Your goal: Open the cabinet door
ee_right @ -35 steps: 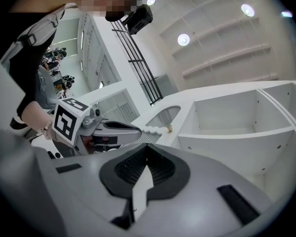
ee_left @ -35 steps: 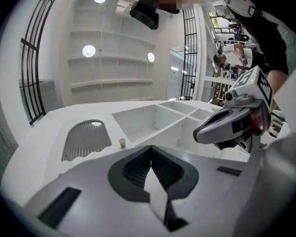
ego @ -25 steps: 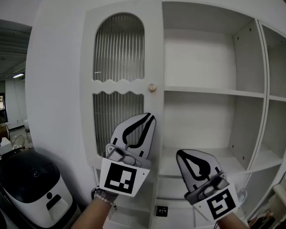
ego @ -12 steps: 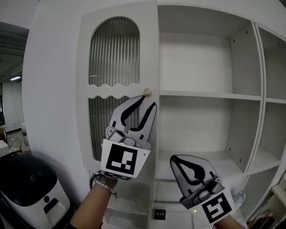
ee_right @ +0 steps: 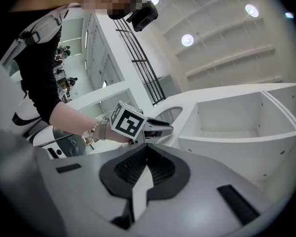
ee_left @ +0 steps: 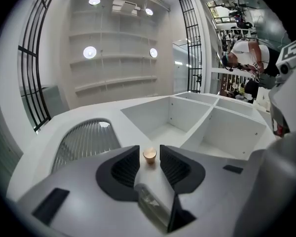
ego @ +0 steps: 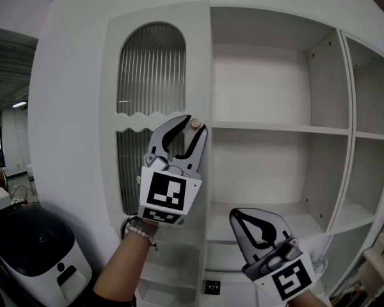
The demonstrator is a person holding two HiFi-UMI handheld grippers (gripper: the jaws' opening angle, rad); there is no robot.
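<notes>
The white cabinet door [ego: 150, 75] has ribbed glass panels and a small round knob [ego: 194, 123] on its right edge. My left gripper [ego: 192, 125] is raised to that knob. In the left gripper view the knob [ee_left: 149, 155] sits between the jaws of the left gripper [ee_left: 149, 150], which are opening; the pads stand apart from it on both sides. Lower right, my right gripper [ego: 251, 213] hangs shut and empty in front of the open shelves. In the right gripper view the right gripper [ee_right: 147, 149] shows closed jaws, with the left gripper's marker cube [ee_right: 127, 123] ahead of it.
Open white shelves [ego: 281, 126] fill the cabinet to the right of the door. A white and black appliance [ego: 38, 248] stands at the lower left. A shelf edge [ego: 345, 219] juts out at the lower right.
My left gripper rose to the knob and its jaws spread, so the knob now lies between them. The right gripper stayed where it was.
</notes>
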